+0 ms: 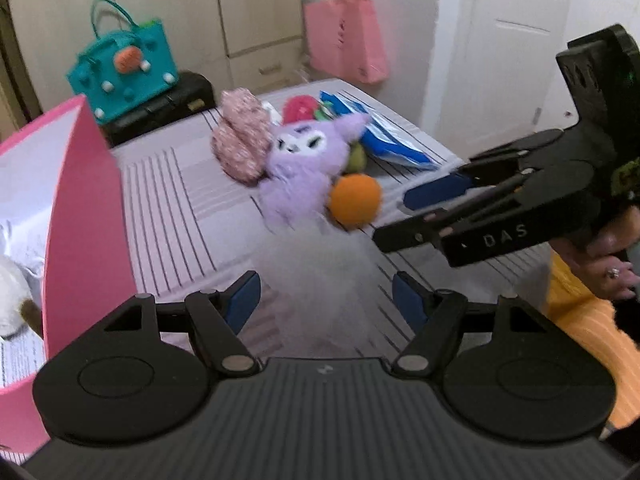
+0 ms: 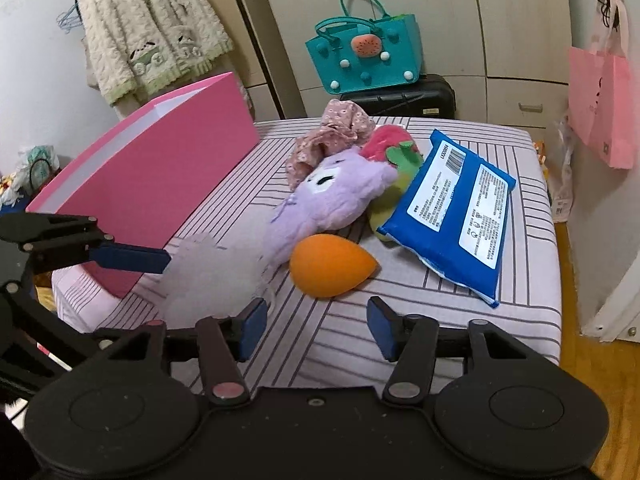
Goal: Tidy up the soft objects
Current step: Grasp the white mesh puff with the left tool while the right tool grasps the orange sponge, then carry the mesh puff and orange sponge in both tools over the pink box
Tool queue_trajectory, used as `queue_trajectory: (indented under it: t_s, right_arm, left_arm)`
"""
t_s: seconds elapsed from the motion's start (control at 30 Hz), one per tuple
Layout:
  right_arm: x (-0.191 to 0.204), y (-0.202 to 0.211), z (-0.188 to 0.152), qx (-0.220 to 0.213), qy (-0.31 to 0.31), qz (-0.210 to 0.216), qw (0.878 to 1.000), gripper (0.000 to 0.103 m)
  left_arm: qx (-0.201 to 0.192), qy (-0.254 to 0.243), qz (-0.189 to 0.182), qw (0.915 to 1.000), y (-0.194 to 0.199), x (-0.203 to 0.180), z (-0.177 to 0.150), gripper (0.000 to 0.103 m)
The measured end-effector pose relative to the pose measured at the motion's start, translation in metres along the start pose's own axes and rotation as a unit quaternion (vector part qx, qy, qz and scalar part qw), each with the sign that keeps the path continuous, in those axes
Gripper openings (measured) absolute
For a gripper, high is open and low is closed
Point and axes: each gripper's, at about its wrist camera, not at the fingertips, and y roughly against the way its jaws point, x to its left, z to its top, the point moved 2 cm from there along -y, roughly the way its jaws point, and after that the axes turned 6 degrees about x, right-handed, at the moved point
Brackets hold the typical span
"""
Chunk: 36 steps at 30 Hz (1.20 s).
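From the left wrist camera, the left gripper is spread wide with nothing between its blue pads, above a striped bed. The right gripper reaches in from the right, the letters "DAS" on its body; how far its fingers are apart is hard to judge here. A purple plush toy lies mid-bed with an orange sponge touching it. To the left stands a pink box holding white paper and a pale furry thing, only partly seen.

From the right wrist camera, the right gripper is spread and empty, near the sponge. A blue packet carries a barcode and small print too fine to read. A floral cloth and a red plush strawberry lie behind the purple toy.
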Motion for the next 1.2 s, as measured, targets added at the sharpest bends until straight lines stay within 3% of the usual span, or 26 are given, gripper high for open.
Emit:
queue_trajectory:
  t_s: [0.07, 0.27, 0.43, 0.6, 0.7, 0.83, 0.9, 0.93, 1.2]
  right_arm:
    - [-0.002, -0.005, 0.002, -0.004, -0.003, -0.005, 1.0, 0.069]
    - [-0.006, -0.015, 0.008, -0.008, 0.006, -0.005, 1.0, 0.07]
    - [-0.004, -0.02, 0.01, -0.017, 0.025, -0.017, 0.999, 0.071]
    - [0.0, -0.024, 0.008, -0.03, 0.051, -0.028, 0.998, 0.071]
    - [0.003, -0.026, 0.007, -0.036, 0.07, -0.032, 0.996, 0.071]
    - [0.005, -0.028, 0.007, -0.043, 0.077, -0.034, 0.995, 0.072]
    - [0.006, -0.027, 0.006, -0.045, 0.08, -0.036, 0.995, 0.067]
    - [0.007, -0.027, 0.005, -0.046, 0.083, -0.039, 0.995, 0.059]
    - [0.008, -0.021, 0.002, -0.04, 0.076, -0.039, 0.995, 0.054]
  left_arm:
    - [-0.01, -0.003, 0.009, 0.9999, -0.005, 0.0, 0.001, 0.072]
    - [-0.024, 0.009, -0.006, 0.9997, -0.016, 0.003, 0.002, 0.072]
    - [-0.03, 0.009, 0.003, 0.9995, -0.025, 0.003, 0.0, 0.072]
    - [-0.038, -0.014, 0.008, 0.9992, -0.03, -0.001, -0.008, 0.07]
    - [-0.039, -0.003, 0.012, 0.9992, -0.033, 0.0, -0.009, 0.067]
    - [-0.037, 0.028, -0.004, 0.9989, -0.038, 0.006, -0.01, 0.054]
    - [-0.041, 0.021, 0.004, 0.9989, -0.038, 0.003, -0.01, 0.049]
    - [-0.043, 0.021, 0.007, 0.9988, -0.039, 0.003, -0.011, 0.046]
    - [-0.047, 0.033, -0.012, 0.9983, -0.035, 0.003, -0.012, 0.038]
